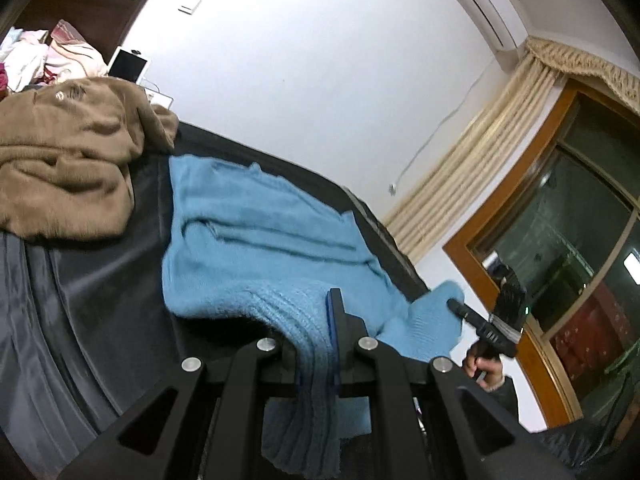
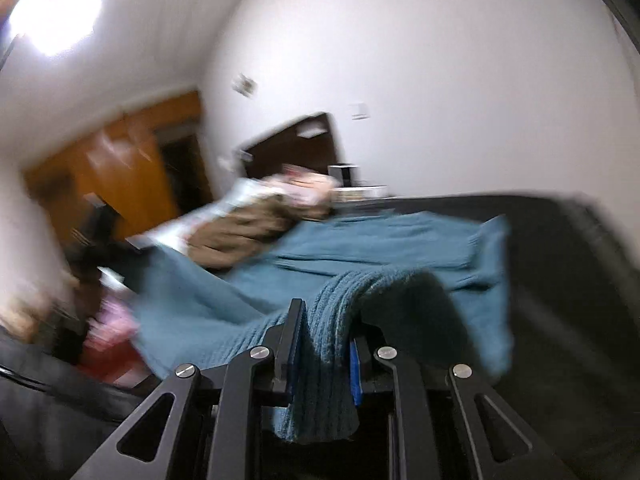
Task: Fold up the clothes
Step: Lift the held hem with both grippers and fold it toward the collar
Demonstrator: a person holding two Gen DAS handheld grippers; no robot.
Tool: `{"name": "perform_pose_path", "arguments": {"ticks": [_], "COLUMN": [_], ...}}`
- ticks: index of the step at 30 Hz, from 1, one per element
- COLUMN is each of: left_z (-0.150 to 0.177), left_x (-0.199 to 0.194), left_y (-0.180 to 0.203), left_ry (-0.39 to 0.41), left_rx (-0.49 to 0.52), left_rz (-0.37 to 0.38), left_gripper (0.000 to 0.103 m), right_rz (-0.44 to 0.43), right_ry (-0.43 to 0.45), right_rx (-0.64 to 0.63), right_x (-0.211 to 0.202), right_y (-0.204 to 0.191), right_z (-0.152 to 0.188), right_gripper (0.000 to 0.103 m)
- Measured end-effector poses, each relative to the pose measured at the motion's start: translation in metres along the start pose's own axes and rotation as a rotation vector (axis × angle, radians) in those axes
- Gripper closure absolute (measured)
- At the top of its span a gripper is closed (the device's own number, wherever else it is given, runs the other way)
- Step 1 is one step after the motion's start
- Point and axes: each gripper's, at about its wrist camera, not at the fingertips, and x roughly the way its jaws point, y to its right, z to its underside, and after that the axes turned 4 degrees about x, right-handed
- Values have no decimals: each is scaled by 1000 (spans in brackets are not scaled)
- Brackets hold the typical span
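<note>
The blue sweater point(image 1: 260, 232) lay spread on the dark bed point(image 1: 92, 280), beside a brown garment point(image 1: 64, 168). The left gripper point(image 1: 316, 344) pinched its ribbed edge between closed fingers. The right gripper point(image 2: 324, 352) also held a ribbed fold tightly and lifted it. Behind were a white wall point(image 1: 320, 60) and a curtain point(image 1: 480, 168). The right view was blurred.
</note>
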Motion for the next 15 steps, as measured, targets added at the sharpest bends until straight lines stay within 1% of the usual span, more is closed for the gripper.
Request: {"name": "perform_pose_path", "arguments": {"ticks": [7,11,15], "left_z": [-30,-49,-67], "left_x": [14,25,40], "left_y": [-7,-14,-30], "left_ry": [12,21,32], "left_rx": [3,-24,-81], "left_rz": [-18,-17,-14], "left_gripper": [92,92,92], "right_rz": [224,349,383], "right_ry": [42,66,99], "right_rx": [-113,-175,-154], "right_x": [5,9,29], "right_y": [-9,-13,1], "right_z": [-22,-35,-62], "right_gripper": [82,83,83]}}
